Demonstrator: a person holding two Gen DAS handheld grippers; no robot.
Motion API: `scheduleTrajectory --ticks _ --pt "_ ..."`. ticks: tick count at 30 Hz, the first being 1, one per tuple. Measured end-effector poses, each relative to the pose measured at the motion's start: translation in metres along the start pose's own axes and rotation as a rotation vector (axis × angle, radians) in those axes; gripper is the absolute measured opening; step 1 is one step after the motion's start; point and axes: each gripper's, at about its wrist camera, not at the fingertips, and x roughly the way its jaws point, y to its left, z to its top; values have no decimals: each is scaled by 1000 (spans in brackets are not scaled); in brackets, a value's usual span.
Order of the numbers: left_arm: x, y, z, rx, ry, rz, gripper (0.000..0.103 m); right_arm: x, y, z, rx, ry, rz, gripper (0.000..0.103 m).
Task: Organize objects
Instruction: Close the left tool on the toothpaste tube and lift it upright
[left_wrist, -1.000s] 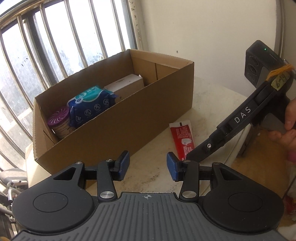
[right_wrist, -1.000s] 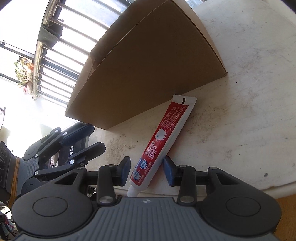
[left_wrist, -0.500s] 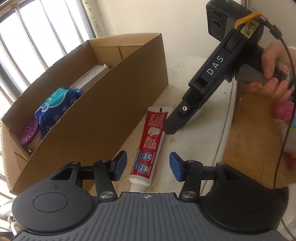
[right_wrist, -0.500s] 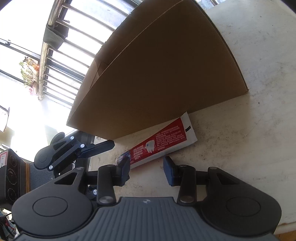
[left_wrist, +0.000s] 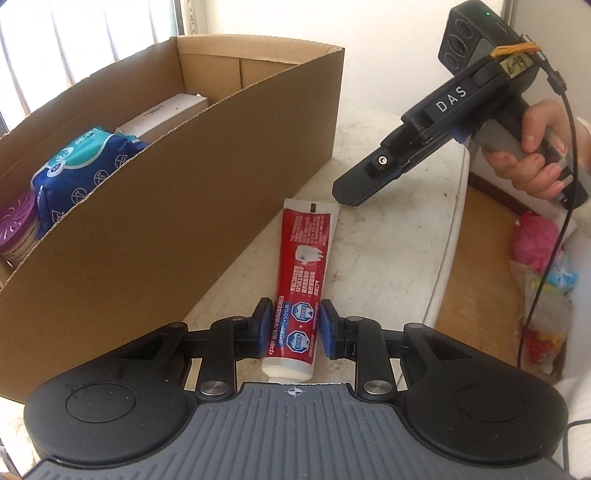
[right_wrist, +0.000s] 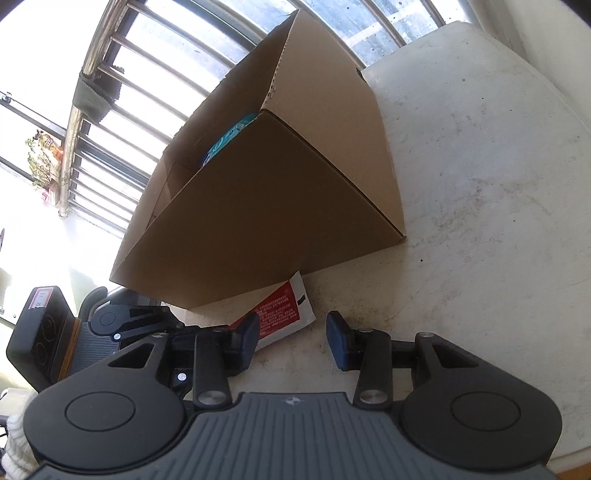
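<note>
A red and white toothpaste tube (left_wrist: 308, 258) lies on the white table (left_wrist: 388, 258) beside a brown cardboard box (left_wrist: 166, 206). My left gripper (left_wrist: 295, 326) straddles the tube's cap end. Its jaws are closing, and both blue pads (left_wrist: 263, 326) touch the tube's sides. In the right wrist view, the tube's crimped end (right_wrist: 284, 306) lies just ahead of my right gripper (right_wrist: 291, 336), which stands open with nothing between its fingers. Seen from the left wrist, the right gripper (left_wrist: 347, 192) hovers past the tube's far end, held by a hand (left_wrist: 539, 147).
The box (right_wrist: 277, 206) holds a purple-lidded jar (left_wrist: 16, 225), a blue wipes pack (left_wrist: 81, 158) and a white carton (left_wrist: 166, 110). The table's edge (left_wrist: 450, 240) runs close on the right, with coloured bags (left_wrist: 535, 251) on the floor beyond. Window bars (right_wrist: 110, 110) stand behind the box.
My left gripper came down over the tube's cap end and its jaws narrowed onto it. The right gripper drew back off the tube, which now lies along the box.
</note>
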Motion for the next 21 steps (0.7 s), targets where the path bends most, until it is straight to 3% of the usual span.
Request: scheduleTrajectory --ticks 4,8,11,14,18,21 --pt "-5 -23 -8 92 -23 67 22 2 -4 3 -9 2 13 43" --pt "-8 -50 -22 293 -80 164 22 7 -6 7 -10 13 42 43" --pt "-10 -45 -32 273 -139 151 22 10 -8 11 -12 27 69 43" --pt "-11 -48 -44 377 -201 164 22 14 -9 14 -20 34 98 43" --pt "-10 -33 -43 354 -238 125 22 26 -10 16 -6 94 176 43" --pt "-9 -30 -43 361 -251 113 22 27 -6 16 -45 95 183 43"
